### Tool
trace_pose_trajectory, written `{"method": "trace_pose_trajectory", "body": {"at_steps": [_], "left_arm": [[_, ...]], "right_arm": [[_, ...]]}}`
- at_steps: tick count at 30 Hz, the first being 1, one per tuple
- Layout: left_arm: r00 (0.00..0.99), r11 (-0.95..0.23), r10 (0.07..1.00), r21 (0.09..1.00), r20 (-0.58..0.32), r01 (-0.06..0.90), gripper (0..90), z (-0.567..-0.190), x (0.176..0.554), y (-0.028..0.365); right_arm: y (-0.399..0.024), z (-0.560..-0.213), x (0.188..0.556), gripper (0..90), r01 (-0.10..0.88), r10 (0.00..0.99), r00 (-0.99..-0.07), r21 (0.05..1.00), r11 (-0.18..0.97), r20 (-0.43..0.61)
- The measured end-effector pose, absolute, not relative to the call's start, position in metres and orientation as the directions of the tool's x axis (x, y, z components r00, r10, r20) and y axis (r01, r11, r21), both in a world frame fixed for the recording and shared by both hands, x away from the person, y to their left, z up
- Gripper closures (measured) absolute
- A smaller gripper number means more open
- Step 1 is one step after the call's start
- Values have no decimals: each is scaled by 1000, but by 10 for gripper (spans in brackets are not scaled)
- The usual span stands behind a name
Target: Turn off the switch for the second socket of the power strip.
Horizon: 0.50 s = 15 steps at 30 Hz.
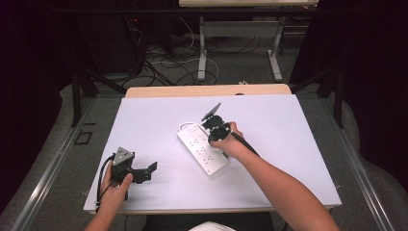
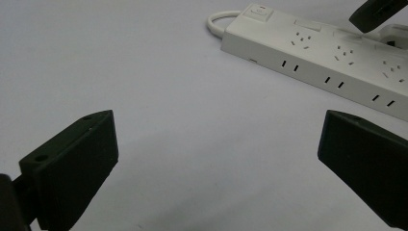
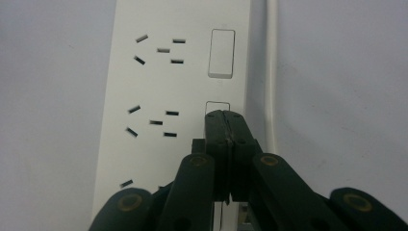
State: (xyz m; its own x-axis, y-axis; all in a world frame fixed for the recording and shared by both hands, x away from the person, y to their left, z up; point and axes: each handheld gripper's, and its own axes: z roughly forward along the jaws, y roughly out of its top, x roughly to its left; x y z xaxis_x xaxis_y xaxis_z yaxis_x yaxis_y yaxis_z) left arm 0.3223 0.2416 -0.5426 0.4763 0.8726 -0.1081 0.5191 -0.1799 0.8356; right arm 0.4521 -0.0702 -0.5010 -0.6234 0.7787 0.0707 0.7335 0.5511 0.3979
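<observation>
Right gripper, fingers pressed together and empty, tips over a switch on the white power strip mid-surface; left gripper gapes wide near the front edge.

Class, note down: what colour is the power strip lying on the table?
White. The power strip shows best in the right gripper view.

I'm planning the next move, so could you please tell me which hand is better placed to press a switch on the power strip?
The right. Its hand-held gripper is shut, tips over a switch on the power strip. The left hand-held gripper sits open, off to the side.
</observation>
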Motion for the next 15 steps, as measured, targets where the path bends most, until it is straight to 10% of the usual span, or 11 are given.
{"method": "trace_pose_trajectory", "body": {"at_steps": [15], "left_arm": [[477, -180, 872, 836, -108, 519, 4, -543, 322, 242]], "right_arm": [[-66, -508, 452, 900, 739, 780, -619, 405, 539, 92]]}}
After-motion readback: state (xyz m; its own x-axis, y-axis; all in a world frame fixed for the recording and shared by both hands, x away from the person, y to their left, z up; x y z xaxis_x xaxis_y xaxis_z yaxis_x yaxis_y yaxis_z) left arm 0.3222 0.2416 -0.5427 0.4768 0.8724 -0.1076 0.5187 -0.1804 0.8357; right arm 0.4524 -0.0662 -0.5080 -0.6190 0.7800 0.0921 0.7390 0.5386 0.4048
